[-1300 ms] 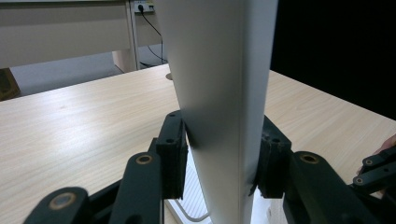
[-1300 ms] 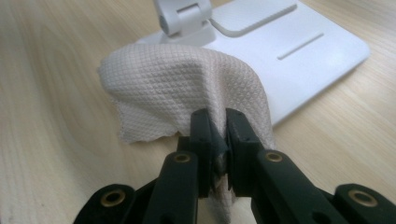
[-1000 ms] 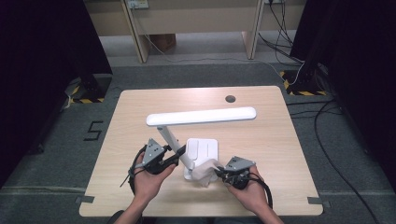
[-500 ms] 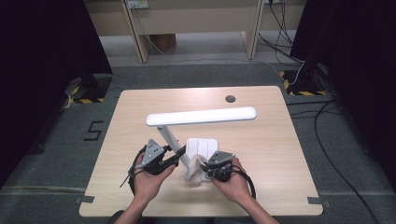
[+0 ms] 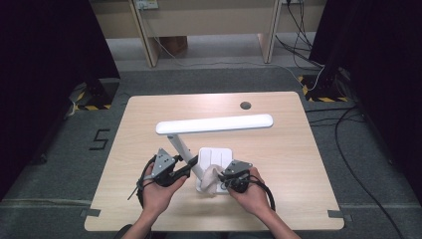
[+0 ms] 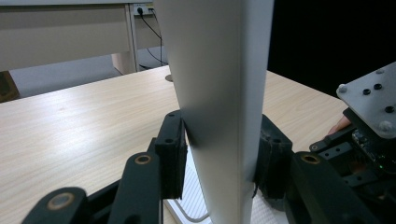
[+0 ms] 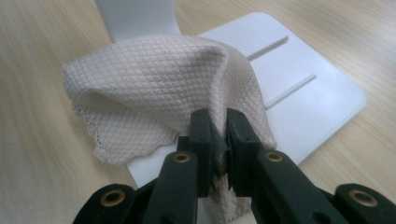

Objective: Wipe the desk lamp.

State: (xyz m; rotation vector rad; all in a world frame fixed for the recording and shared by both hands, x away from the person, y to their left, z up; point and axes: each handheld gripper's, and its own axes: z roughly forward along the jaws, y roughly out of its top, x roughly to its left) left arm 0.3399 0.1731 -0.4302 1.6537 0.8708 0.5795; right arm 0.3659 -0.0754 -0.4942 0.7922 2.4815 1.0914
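A white desk lamp stands on the table, with a long head (image 5: 214,124), a slanted arm (image 5: 180,147) and a flat base (image 5: 215,157). My left gripper (image 5: 190,168) is shut on the arm low down; in the left gripper view its pads (image 6: 173,154) press both sides of the white arm (image 6: 219,93). My right gripper (image 5: 219,179) is shut on a beige waffle-weave cloth (image 5: 211,178) at the base's front left corner. In the right gripper view the cloth (image 7: 154,84) drapes from the right gripper (image 7: 218,135) over the base (image 7: 299,84), just in front of the arm's foot (image 7: 137,16).
The wooden table (image 5: 298,164) has a round cable hole (image 5: 245,105) near its far edge. The right gripper's body (image 6: 369,121) sits close beside the left one. Cables (image 5: 358,169) run over the floor at the right.
My right hand has moved left, from beside the base onto its front corner, with the cloth in it. The left gripper has stayed on the lamp arm.
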